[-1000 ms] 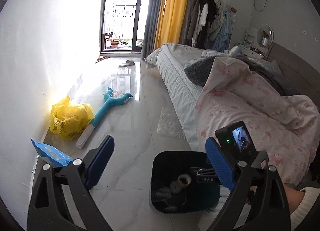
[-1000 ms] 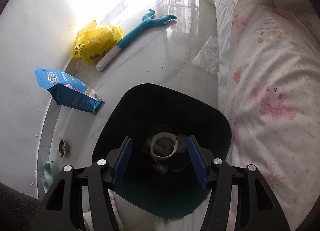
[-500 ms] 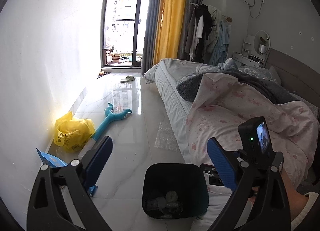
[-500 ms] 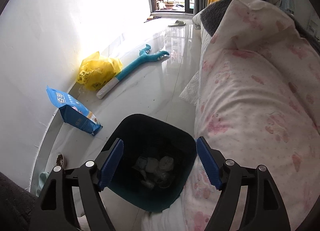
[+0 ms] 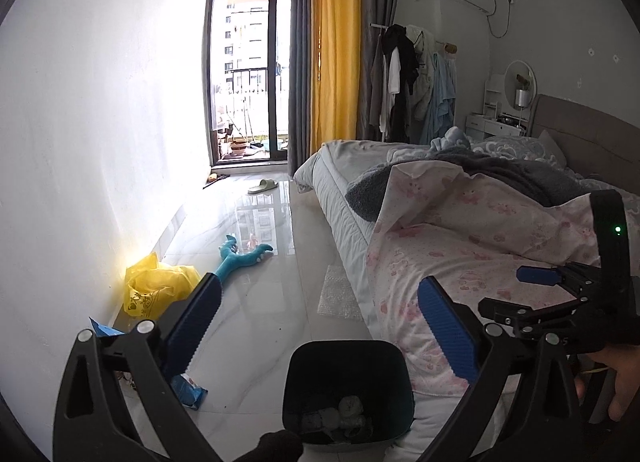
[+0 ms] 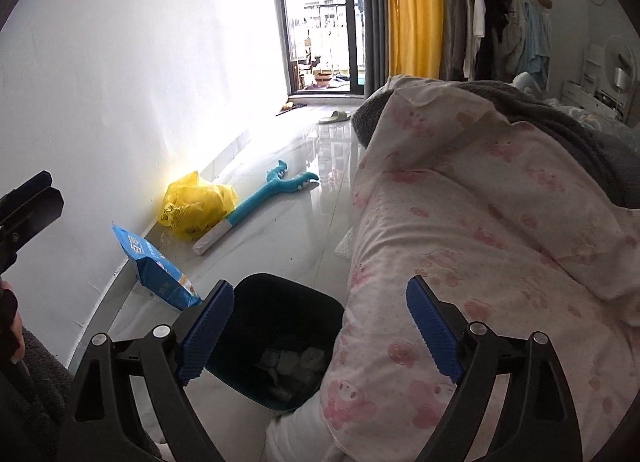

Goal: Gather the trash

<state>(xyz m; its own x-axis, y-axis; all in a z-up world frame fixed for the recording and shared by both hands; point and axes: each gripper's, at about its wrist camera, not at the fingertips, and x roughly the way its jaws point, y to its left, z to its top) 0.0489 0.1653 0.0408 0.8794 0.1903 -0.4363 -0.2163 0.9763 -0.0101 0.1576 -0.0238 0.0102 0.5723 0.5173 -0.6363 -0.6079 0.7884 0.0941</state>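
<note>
Both grippers are standing empty: the right gripper [image 6: 316,328] has just been spreading its jaws, the left gripper [image 5: 318,328] gaping fully. Crumpled trash [image 6: 292,362] is now lying inside the dark bin [image 6: 280,290] (beside the bed), while the view is pulling higher than a second ago, suggesting one drop is finished. Remaining candidates, the blue packet [image 6: 160,270] and yellow bag [image 6: 196,206], are waiting along the wall.

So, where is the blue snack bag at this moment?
In the right wrist view, the blue snack bag stands on the floor against the white wall, left of the dark trash bin and just in front of the yellow plastic bag.
</note>
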